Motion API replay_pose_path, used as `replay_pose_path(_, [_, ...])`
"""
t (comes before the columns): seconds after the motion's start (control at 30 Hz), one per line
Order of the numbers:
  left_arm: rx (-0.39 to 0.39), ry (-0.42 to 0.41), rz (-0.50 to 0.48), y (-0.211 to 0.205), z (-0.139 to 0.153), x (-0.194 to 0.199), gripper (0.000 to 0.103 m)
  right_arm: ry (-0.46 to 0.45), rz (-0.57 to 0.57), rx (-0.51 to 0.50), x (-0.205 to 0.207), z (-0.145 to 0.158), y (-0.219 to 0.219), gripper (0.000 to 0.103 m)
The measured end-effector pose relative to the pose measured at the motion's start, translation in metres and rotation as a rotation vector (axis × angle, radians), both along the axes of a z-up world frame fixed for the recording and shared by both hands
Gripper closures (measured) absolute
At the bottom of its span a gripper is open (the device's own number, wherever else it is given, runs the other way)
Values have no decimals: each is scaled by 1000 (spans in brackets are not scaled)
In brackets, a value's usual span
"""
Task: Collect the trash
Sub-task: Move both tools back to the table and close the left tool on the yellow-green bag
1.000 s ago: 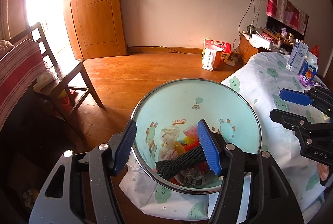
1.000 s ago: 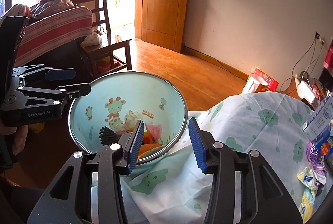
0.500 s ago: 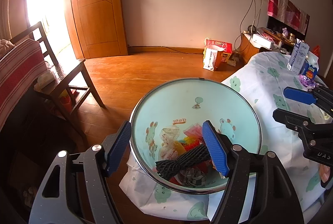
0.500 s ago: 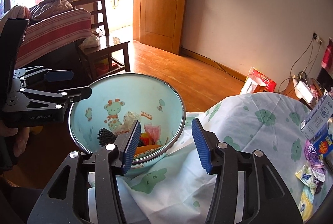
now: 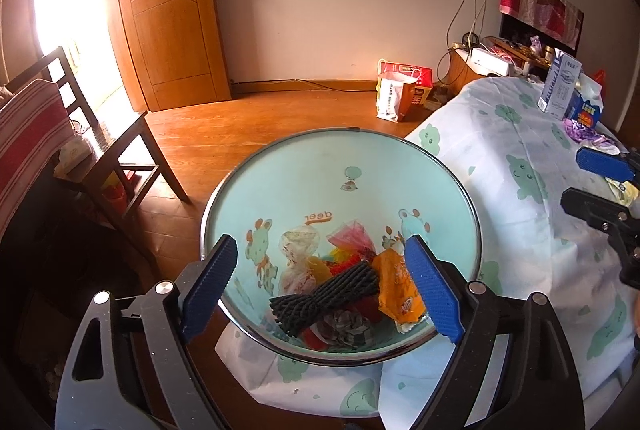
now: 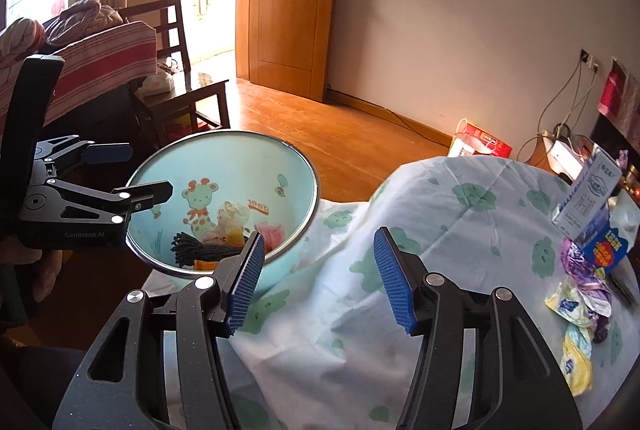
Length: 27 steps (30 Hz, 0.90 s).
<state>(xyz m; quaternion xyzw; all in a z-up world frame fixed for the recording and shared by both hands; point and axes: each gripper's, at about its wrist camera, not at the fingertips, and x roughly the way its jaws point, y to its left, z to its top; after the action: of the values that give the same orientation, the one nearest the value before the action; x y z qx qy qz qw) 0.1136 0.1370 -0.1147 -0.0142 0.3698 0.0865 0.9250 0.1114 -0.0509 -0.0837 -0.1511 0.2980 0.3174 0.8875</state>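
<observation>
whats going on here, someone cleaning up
A person is collecting trash with a gripper in each hand. The left gripper hangs over the bin, its jaws just opened and empty; an orange wrapper now lies on the other trash inside. The right gripper, also opening and empty, is over the table cover, where more wrappers remain.

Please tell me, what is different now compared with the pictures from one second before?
The left gripper has just been opening its jaws wide over the bin; an orange wrapper that was not visible in the bin before now lies beside the black netting. The right gripper has also been opening, with nothing between its jaws, and shifted toward the table. The bin, the carton and the wrappers on the table stayed in place.
</observation>
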Motion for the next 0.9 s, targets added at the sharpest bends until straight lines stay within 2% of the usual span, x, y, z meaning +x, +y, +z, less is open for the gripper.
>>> replay_pose_path(0.13, [6,7,-54,-24,-4,3,17,10,-100,16,0,3,-43,44])
replay_pose_path(0.33, [9,-1,-126,-62,-2,12,15,25,-311,71,0,7,-127,41])
replay_pose_path(0.5, [11,-19,-157,-85,3,20,11,54,-553,63,11,-3,-202,35])
replay_pose_path(0.63, [13,-25,-161,-97,4,28,9,112,-673,17,27,-17,-236,35])
replay_pose_path(0.8, [11,-15,-165,-107,2,36,9,201,-670,14,33,-31,-241,34])
replay_pose_path(0.9, [14,-16,-176,-113,3,37,9,192,-567,29,28,-29,-210,34])
